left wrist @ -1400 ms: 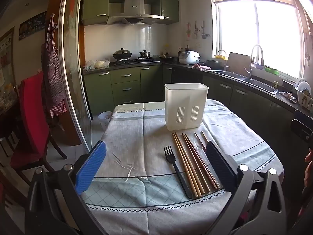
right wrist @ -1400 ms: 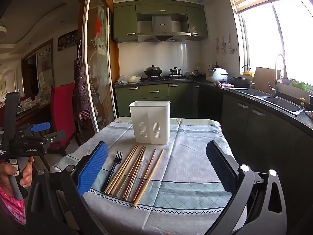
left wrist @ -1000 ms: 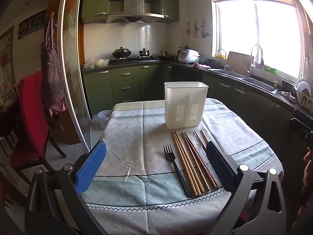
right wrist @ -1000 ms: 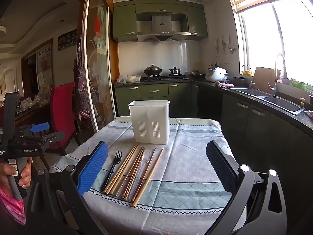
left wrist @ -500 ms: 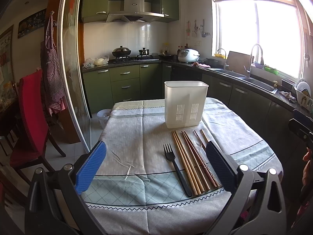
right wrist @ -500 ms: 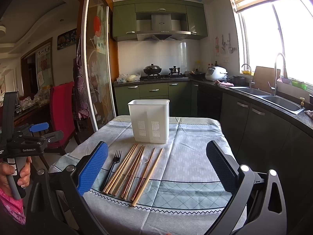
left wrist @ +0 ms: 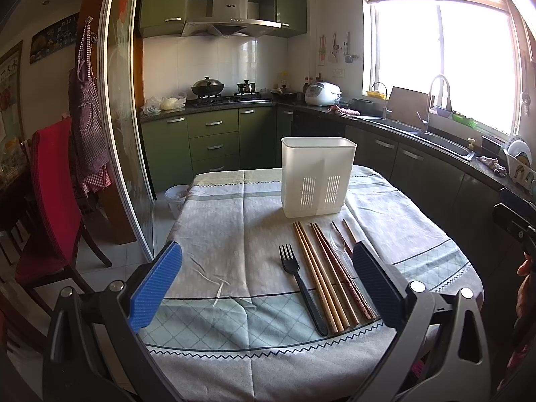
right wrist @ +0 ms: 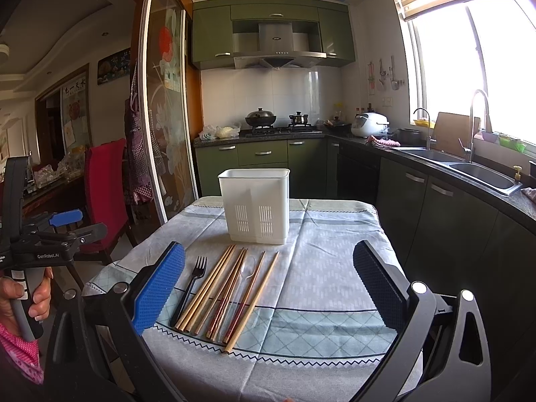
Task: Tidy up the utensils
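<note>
A white slotted utensil holder stands upright at the middle of the table. In front of it lie a black plastic fork, several wooden chopsticks and a clear plastic spoon, side by side. My left gripper is open and empty, held above the near table edge. My right gripper is open and empty, held near the front edge, the utensils just left of its middle. The left gripper also shows at the left of the right wrist view.
The table has a grey-green patterned cloth. A red chair and a glass sliding door stand to the left. Green kitchen cabinets and a counter with a sink lie behind and to the right.
Both views have shifted only slightly; the utensils and holder have not moved. Both grippers stay open and empty.
</note>
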The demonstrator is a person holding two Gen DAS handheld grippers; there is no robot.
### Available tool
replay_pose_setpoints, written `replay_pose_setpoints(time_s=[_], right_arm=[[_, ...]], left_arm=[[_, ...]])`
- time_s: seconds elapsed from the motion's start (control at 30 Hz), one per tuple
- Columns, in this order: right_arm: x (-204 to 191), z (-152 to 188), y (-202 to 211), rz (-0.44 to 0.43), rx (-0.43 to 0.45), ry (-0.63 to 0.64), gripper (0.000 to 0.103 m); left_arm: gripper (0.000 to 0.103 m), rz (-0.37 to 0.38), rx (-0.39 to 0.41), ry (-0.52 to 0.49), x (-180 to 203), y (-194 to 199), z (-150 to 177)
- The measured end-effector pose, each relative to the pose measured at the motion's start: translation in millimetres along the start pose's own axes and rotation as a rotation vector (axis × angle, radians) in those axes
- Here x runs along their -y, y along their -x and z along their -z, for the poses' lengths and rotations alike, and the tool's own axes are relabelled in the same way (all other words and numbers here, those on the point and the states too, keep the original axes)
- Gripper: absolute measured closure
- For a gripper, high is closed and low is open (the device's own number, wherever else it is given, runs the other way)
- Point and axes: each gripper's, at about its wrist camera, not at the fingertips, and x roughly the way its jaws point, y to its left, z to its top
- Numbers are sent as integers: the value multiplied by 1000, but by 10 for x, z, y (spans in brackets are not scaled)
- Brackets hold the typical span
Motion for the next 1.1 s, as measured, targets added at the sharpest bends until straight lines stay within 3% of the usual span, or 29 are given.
replay_pose_setpoints(time_s=[1.1], right_arm=[[18,77,-73,1,-11,-3,4]], left_arm=[[6,2,-14,14,-14,-35,52]])
